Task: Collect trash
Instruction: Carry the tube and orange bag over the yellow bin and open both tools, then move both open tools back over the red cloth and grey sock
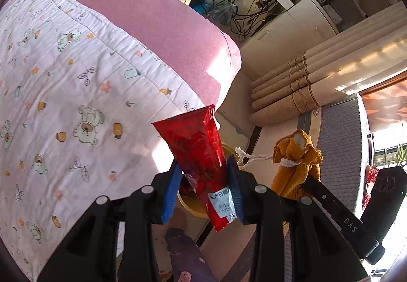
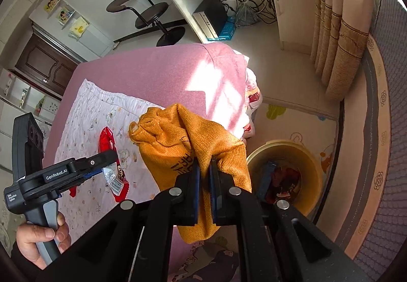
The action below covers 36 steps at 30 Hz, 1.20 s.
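Observation:
My left gripper (image 1: 204, 190) is shut on a red snack wrapper (image 1: 195, 152) and holds it above the bed's edge; the wrapper also shows in the right wrist view (image 2: 108, 147), held by the left gripper (image 2: 101, 167). My right gripper (image 2: 204, 185) is shut on an orange cloth bag (image 2: 193, 139) with a white drawstring; the bag also shows in the left wrist view (image 1: 295, 165). A yellow bin (image 2: 313, 154) stands on the floor beside the bed with red wrappers inside; part of its rim (image 1: 193, 210) shows below the left gripper.
A pink bed (image 2: 157, 70) carries a white bear-print quilt (image 1: 76, 93). A play mat (image 2: 305, 124) covers the floor by the bin. Curtains (image 2: 338, 35), a grey sofa edge (image 2: 381, 129), a desk with cables (image 2: 229, 9) and a black stool (image 2: 152, 17) stand around.

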Available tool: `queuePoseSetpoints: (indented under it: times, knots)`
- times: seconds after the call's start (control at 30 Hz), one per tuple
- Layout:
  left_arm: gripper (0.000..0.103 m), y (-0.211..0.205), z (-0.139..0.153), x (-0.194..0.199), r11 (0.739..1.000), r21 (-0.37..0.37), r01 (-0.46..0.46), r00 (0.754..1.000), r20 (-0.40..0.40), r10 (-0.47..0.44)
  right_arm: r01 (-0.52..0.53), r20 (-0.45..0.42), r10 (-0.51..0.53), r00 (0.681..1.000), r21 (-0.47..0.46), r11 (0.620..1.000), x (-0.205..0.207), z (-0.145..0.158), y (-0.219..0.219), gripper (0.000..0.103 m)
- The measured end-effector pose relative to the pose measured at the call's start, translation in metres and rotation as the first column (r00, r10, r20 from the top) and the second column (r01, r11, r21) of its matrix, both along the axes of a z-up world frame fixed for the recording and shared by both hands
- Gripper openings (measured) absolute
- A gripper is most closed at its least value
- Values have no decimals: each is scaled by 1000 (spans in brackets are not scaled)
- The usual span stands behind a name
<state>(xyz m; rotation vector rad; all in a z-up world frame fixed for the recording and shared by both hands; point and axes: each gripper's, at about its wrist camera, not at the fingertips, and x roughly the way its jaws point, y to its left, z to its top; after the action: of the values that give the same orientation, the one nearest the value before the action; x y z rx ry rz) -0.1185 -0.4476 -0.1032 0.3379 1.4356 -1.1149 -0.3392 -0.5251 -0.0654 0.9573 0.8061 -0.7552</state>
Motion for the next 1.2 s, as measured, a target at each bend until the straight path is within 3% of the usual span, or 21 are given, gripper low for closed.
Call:
queuePoseSetpoints:
  times: [0.3,0.5,0.57,0.67,0.77,1.2]
  knots:
    - [37,-53,-43,-100,983,81,167,986,-36,-164,142,-37,-140,990,80,987,-99,-33,-16,7]
    - [38,-66,-64,-135,965,114,234,972,-52,-230,172,-47,-168,985,124,977,-125,-55,-18,9]
    - [40,-68,-70,-141,960,130,248,968,-65,-241,175,-44,-171,984,133,976,-129,-58,-19,13]
    - [68,-71,-78,-147,953,154,262,965,-51,-257,191,-51,-186,981,147,970,-134,-64,-21,20]
    - [76,-70,-81,-149,948,174,266,964,-34,-264,198,-46,-193,980,176,964,-135,-69,-23,28]
    - [77,-62,-74,-123,968,154,196,980,-48,-191,124,-10,-124,992,127,984,-106,-54,-30,28]
